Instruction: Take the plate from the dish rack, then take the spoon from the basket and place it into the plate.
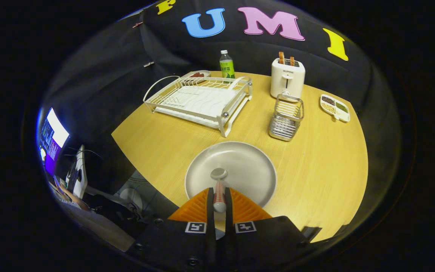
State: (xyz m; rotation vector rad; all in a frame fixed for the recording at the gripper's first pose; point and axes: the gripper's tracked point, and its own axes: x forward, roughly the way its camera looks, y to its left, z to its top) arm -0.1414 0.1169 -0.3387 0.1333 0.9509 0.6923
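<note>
On the desk: we see a round wooden desk (315,158) carrying everything in the scene.
Claw: our claw (219,194) is closed narrow on the spoon's handle, both fingers pressing it from either side.
Spoon: we see the spoon (219,185) held between the fingers — a small round metallic bowl pointing forward, a handle with a reddish band and a pale rounded end. Its bowl lies over the middle of the plate; whether it touches the plate we cannot tell.
Plate: we find the plate (247,166) flat on the desk just ahead of the fingers — round, pale grey, matte, with a raised rim.
Basket: we see the basket (286,118) beyond the plate, a little to the right, a shiny slatted metal holder standing upright.
Dish rack: we see the dish rack (200,100) beyond the plate to the left, white wire over a white tray.
Farther back: a white toaster (287,77) with two slices standing in it behind the basket, a green-labelled bottle (226,65) behind the rack, and a divided snack dish (334,107) to the right of the basket.
</note>
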